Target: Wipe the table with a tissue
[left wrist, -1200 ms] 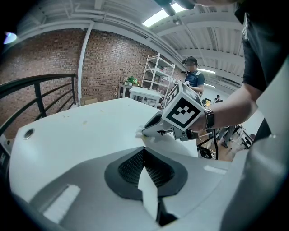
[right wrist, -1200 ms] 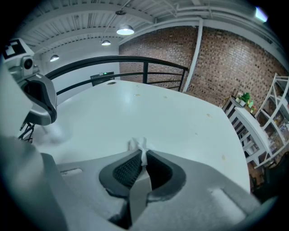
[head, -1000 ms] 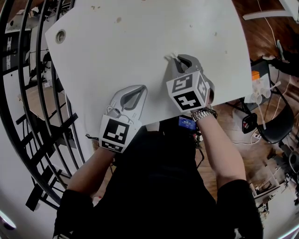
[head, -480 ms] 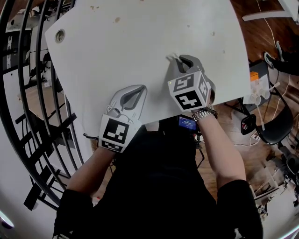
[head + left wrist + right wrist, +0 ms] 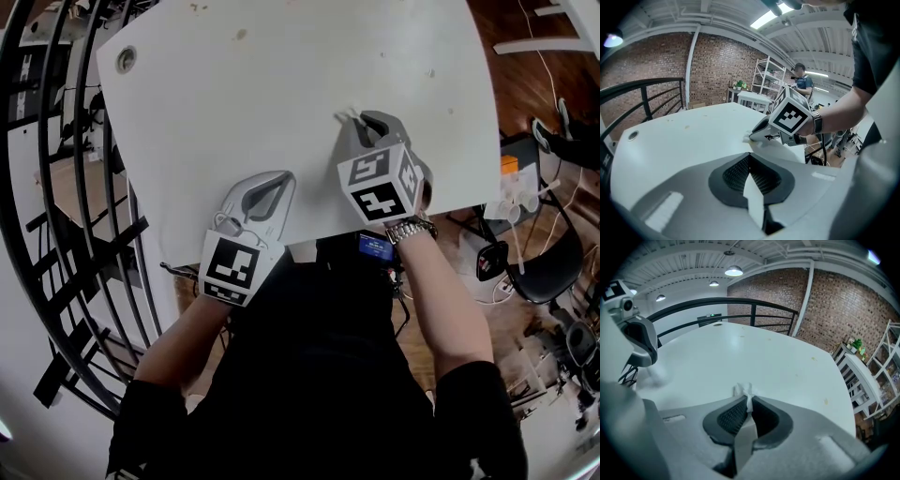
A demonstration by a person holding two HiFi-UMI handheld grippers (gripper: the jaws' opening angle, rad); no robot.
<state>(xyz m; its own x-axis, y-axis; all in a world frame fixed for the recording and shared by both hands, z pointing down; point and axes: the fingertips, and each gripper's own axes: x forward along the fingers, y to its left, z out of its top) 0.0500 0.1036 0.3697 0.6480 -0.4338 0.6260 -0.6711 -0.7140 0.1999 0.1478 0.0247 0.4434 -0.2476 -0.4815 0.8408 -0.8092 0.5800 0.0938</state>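
Observation:
A small white tissue (image 5: 743, 391) sticks out between the jaws of my right gripper (image 5: 354, 117), which is shut on it and pressed to the white table (image 5: 281, 84). The tissue (image 5: 349, 114) shows as a small white tuft at that gripper's tip in the head view, and as a tuft of tissue (image 5: 749, 137) in the left gripper view. My left gripper (image 5: 281, 178) rests near the table's near edge, to the left of the right one, its jaws shut with nothing between them. A few small brownish stains (image 5: 241, 35) dot the far part of the table.
A round cable hole (image 5: 126, 60) sits at the table's far left corner. Black metal railing (image 5: 66, 187) runs along the left side. Chairs and cables (image 5: 544, 244) crowd the floor to the right. A white shelf unit (image 5: 764, 82) stands behind the table.
The head view has shifted slightly, so the table sits a little lower in the frame. Both grippers stay almost where they were, the right still shut on the tissue.

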